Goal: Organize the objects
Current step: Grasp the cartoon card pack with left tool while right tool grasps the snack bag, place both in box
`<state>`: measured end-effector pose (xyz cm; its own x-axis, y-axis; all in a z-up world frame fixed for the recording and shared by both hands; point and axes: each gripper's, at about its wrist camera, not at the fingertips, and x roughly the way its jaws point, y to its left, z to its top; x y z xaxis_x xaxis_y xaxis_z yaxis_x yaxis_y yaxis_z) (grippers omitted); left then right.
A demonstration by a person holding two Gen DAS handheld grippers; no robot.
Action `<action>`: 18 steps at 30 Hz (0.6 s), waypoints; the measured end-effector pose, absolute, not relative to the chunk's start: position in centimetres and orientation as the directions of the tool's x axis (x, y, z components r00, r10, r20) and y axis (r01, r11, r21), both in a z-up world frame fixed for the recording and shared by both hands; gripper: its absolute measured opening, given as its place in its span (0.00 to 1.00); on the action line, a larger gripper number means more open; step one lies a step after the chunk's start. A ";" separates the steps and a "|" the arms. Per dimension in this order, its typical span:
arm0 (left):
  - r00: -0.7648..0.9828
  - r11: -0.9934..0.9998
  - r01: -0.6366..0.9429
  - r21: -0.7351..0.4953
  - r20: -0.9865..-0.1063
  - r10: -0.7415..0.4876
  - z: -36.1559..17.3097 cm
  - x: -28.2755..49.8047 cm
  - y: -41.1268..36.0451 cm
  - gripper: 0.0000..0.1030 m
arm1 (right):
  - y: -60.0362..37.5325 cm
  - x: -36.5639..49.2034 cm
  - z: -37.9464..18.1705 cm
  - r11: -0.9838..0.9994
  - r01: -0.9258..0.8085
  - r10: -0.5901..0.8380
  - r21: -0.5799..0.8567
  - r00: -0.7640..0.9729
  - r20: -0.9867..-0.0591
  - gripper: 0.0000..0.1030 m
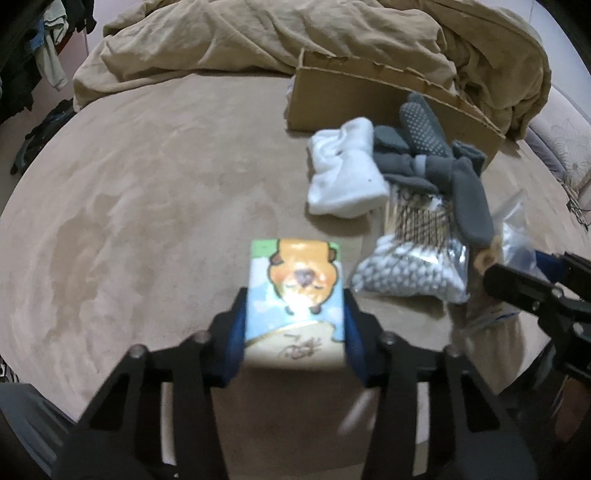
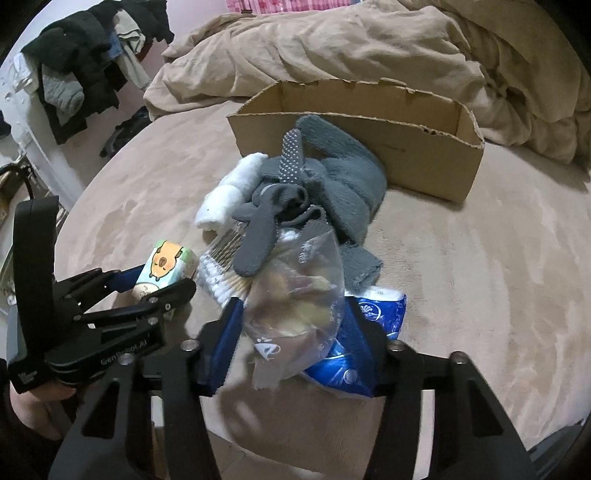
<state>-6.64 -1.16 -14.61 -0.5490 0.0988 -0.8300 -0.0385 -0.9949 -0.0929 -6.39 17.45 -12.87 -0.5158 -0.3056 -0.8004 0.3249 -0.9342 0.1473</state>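
My left gripper [image 1: 293, 317] is shut on a small tissue pack with a cartoon capybara [image 1: 297, 284], held just above the bed; it shows in the right wrist view [image 2: 164, 267] too. My right gripper [image 2: 295, 317] has its blue pads on both sides of a clear plastic snack bag [image 2: 299, 291], over a blue tissue pack [image 2: 373, 332]. Behind lie a cotton swab bag [image 1: 410, 266], grey socks [image 2: 295, 199], white socks [image 1: 343, 170] and an open cardboard box [image 2: 417, 147].
A crumpled tan duvet [image 1: 295, 33] fills the far side of the bed. Clothes hang at the far left [image 2: 85, 74]. The tan bed sheet [image 1: 147, 184] stretches to the left of the pile.
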 end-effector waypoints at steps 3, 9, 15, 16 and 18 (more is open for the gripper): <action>-0.552 -0.993 -0.042 -0.107 -0.826 0.112 -14.1 -6.4 -1.2 0.45 | 17.9 -5.9 -12.3 -0.939 0.315 -0.295 0.138 -0.533 -0.793 0.47; -0.575 -0.987 -0.057 -0.153 -0.803 0.158 -12.0 -5.5 -1.3 0.45 | 18.7 -4.9 -10.7 -0.942 0.313 -0.283 0.116 -0.563 -0.776 0.46; -0.618 -0.981 -0.086 -0.172 -0.763 0.188 -7.2 -5.9 -0.5 0.45 | 20.4 -4.9 -8.1 -0.950 0.290 -0.278 0.118 -0.608 -0.744 0.46; -0.635 -0.981 -0.097 -0.169 -0.749 0.192 -6.0 -6.1 -0.2 0.45 | 20.8 -5.1 -7.5 -0.951 0.287 -0.278 0.118 -0.617 -0.736 0.46; -0.656 -0.980 -0.114 -0.164 -0.728 0.198 -4.5 -6.6 0.3 0.45 | 21.3 -5.6 -6.2 -0.952 0.285 -0.277 0.115 -0.638 -0.718 0.46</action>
<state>-6.58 0.34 -4.48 -0.6560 0.1980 -0.7284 -0.1136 -0.9799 -0.1640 -5.59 21.33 -6.20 -0.6382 -0.2774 -0.7182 0.2848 -0.9517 0.1146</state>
